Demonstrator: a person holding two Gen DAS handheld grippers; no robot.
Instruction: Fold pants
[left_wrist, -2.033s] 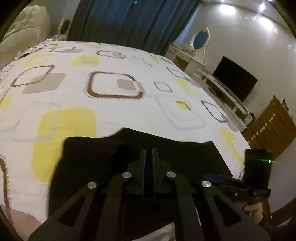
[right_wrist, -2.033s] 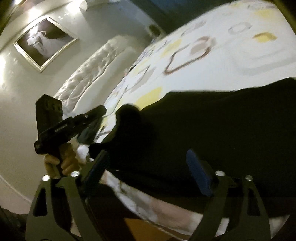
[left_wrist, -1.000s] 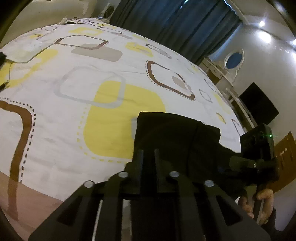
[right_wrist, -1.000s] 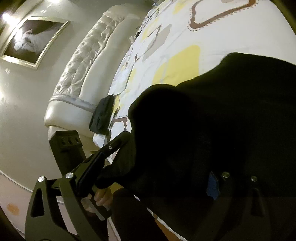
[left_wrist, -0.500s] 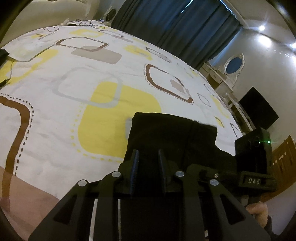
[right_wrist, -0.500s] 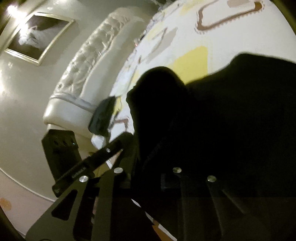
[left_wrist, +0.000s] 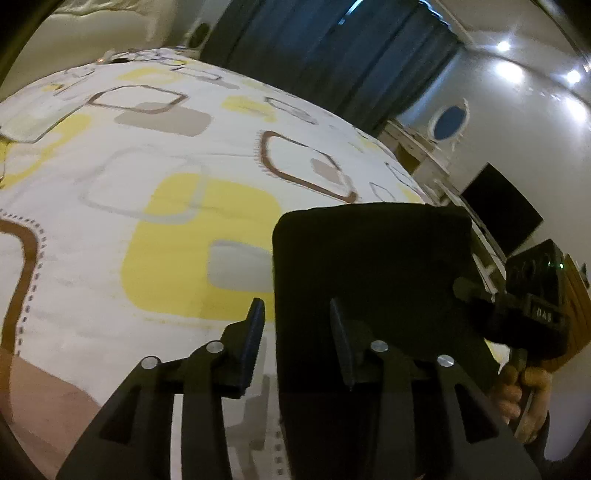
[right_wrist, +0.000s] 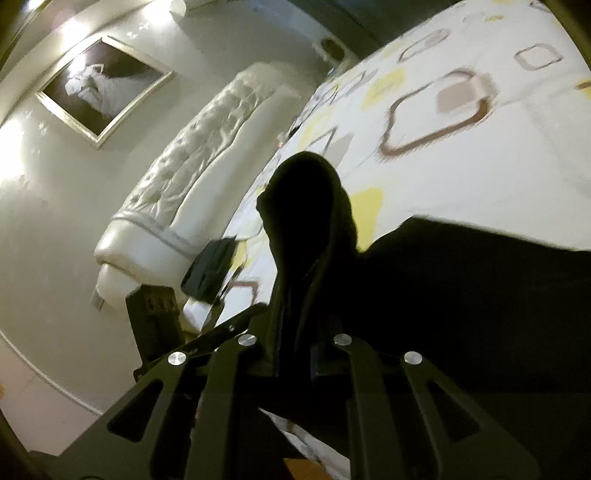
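The black pants (left_wrist: 373, 258) are lifted over the near edge of the bed. In the left wrist view my left gripper (left_wrist: 295, 332) is open, its fingers apart at the pants' left edge, gripping nothing. My right gripper (right_wrist: 295, 354) is shut on a bunch of the pants (right_wrist: 306, 221) that stands up between its fingers; the rest of the cloth (right_wrist: 480, 295) spreads to the right. The right gripper's body (left_wrist: 532, 306) and the hand holding it show at the right of the left wrist view.
The bed has a white cover with yellow and brown squares (left_wrist: 147, 177). A white padded headboard (right_wrist: 192, 166) and a small dark item (right_wrist: 208, 269) lie at the bed's head end. Curtains (left_wrist: 314, 48), a dresser and a TV (left_wrist: 498, 206) stand beyond.
My left gripper has opened and let go of the pants. My right gripper has closed on the pants and lifted a bunch of cloth.
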